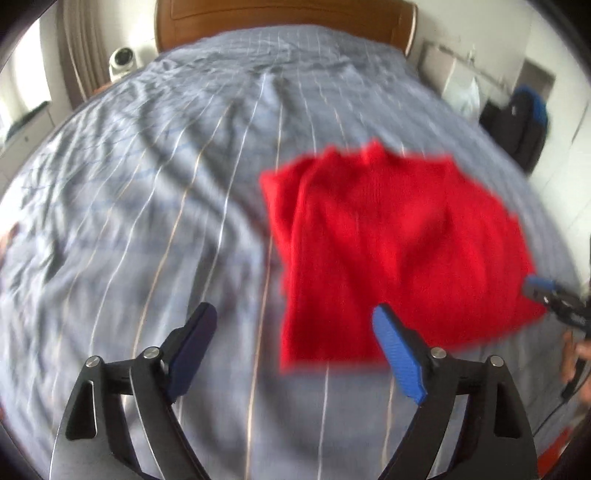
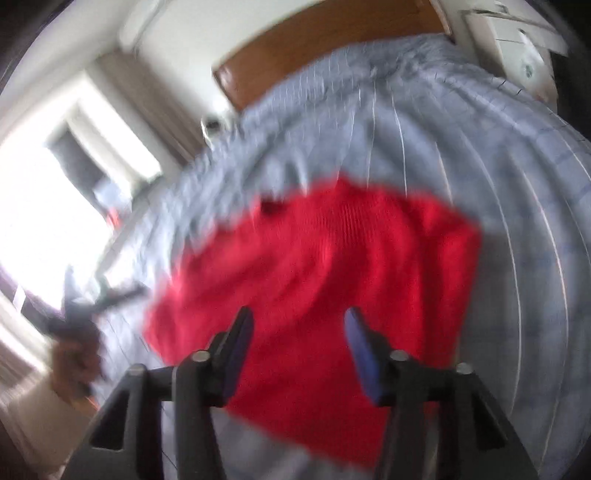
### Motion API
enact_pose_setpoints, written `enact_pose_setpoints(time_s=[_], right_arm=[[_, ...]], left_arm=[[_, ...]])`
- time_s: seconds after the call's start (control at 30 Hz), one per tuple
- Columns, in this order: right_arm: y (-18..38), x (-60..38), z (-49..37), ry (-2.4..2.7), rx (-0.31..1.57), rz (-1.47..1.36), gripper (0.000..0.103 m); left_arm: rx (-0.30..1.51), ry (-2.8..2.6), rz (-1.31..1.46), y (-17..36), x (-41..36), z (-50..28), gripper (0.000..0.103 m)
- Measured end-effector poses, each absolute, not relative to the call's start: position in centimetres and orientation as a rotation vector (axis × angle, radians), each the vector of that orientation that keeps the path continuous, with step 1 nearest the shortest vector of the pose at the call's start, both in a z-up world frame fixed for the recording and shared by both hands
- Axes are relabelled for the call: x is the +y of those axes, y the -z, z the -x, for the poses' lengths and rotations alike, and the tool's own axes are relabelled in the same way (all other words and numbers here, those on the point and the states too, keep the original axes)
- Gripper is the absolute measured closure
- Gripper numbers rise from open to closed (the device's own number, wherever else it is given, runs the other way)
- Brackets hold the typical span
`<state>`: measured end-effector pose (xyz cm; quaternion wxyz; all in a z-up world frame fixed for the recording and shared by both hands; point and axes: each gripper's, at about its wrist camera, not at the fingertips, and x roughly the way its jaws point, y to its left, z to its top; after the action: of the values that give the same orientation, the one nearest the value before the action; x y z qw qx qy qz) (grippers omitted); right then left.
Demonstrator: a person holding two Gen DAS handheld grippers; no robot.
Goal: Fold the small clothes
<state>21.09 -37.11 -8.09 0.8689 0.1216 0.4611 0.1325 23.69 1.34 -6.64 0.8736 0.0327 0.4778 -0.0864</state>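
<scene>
Both tools, left [image 1: 293,332] and right [image 2: 297,330], gape empty above the partly folded red sweater [image 1: 391,251] on the bed [image 1: 147,206], further folds apparently remaining.

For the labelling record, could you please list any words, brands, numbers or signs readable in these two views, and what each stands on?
None can be read.
Red knitted garment on the grey striped bedsheet: no label or print shows.
White round device beside the wooden headboard: too small and blurred to tell.
</scene>
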Motion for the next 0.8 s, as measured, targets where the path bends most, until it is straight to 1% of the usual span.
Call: enact_pose_setpoints(time_s=[0.03,0.13,0.2,0.23,0.27,0.53,0.6,0.63,0.73,0.8], right_arm=[[8.9,-36.8,-20.2,-0.23,0.996,-0.188,0.049],[8.4,-36.7,-17.4,-0.198,0.947,-0.152,0.049],[7.6,-37.0,-15.8,-0.194,0.922,-0.171,0.043],[7.3,-37.1,-15.2,-0.193,0.913,-0.176,0.036],[7.0,-37.0,-14.6,-0.186,0.908,-0.172,0.032],[6.3,-36.3,-14.2,-0.156,0.901,-0.145,0.032],[6.3,-36.4,-14.2,-0.151,0.901,-0.146,0.032],[6.3,-36.4,-14.4,-0.149,0.901,-0.15,0.032],[6.2,-37.6,-15.1,-0.122,0.889,-0.193,0.032],[6.1,-40.0,-15.9,-0.071,0.865,-0.288,0.032]], left_arm=[[1.001,0.167,-0.087,6.8,1.3,-22.5,0.015],[0.994,0.123,-0.131,6.7,1.2,-19.8,0.015],[0.972,0.113,-0.148,6.2,1.1,-18.7,0.015],[0.961,0.112,-0.154,6.0,1.0,-18.4,0.014],[0.951,0.11,-0.163,5.9,0.9,-18.1,0.014],[0.935,0.079,-0.175,5.4,1.6,-17.2,0.014],[0.935,0.074,-0.178,5.5,1.8,-17.1,0.012],[0.935,0.071,-0.178,5.7,2.0,-17.1,0.01],[0.934,0.045,-0.197,7.1,2.7,-16.7,0.009],[0.95,0.049,-0.19,8.5,3.5,-15.9,0.009]])
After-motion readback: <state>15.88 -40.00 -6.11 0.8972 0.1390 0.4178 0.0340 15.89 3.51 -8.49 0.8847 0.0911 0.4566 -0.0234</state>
